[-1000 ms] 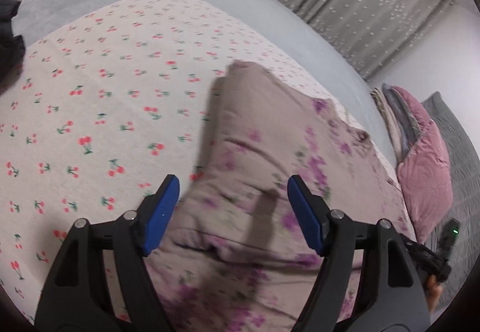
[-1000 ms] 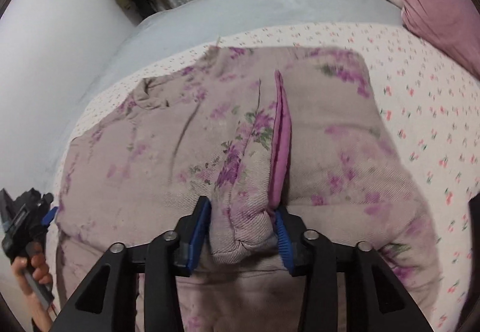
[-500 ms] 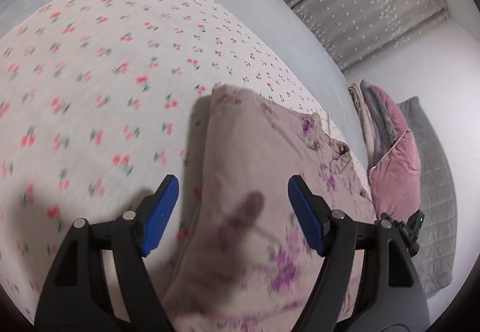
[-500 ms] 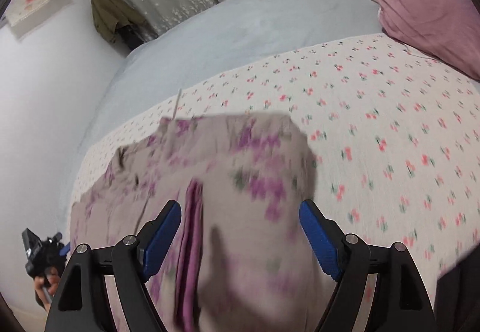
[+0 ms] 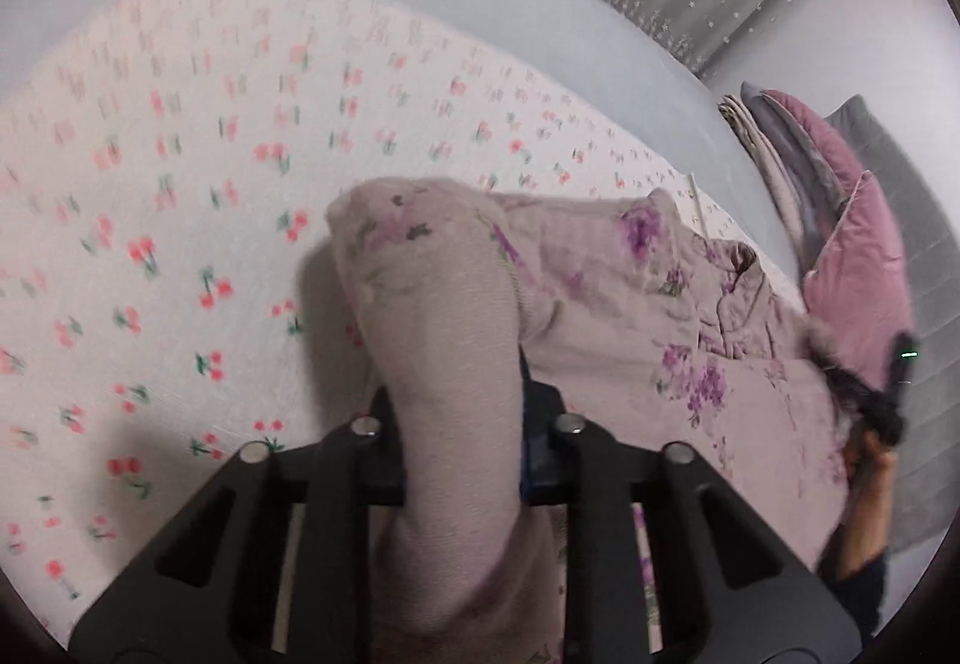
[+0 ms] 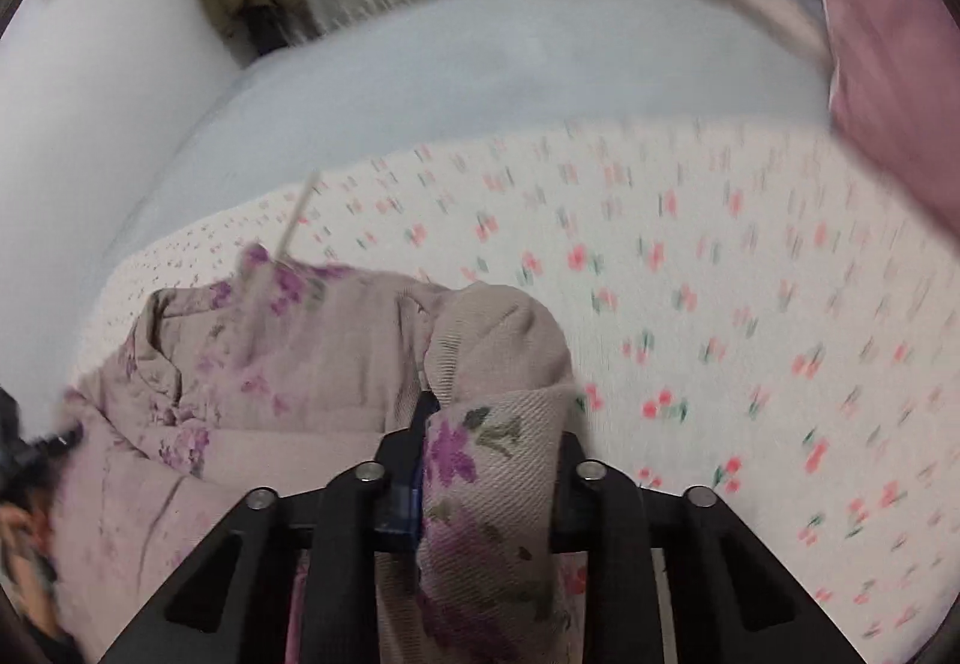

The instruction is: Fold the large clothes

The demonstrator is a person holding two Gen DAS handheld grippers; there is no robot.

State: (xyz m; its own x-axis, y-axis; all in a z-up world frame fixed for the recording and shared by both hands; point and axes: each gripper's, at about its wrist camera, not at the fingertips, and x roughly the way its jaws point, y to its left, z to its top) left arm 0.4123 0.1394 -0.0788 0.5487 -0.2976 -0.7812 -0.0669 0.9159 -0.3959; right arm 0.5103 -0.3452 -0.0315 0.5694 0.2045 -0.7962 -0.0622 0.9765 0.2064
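Fingers of both grippers, left (image 5: 461,424) and right (image 6: 489,460), clamp the floral garment (image 5: 630,304); no writing legible.

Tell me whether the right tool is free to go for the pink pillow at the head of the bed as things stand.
Probably not yet. The right tool is shut on a thick fold of the floral garment, so it would drag the cloth along. The pink pillow lies beyond open cherry-print sheet, with nothing in between.

Both tools are clamped tight: the left tool (image 5: 459,427) pinches a thick roll of cloth between its jaws, and the right tool (image 6: 489,469) grips another bunched fold likewise.
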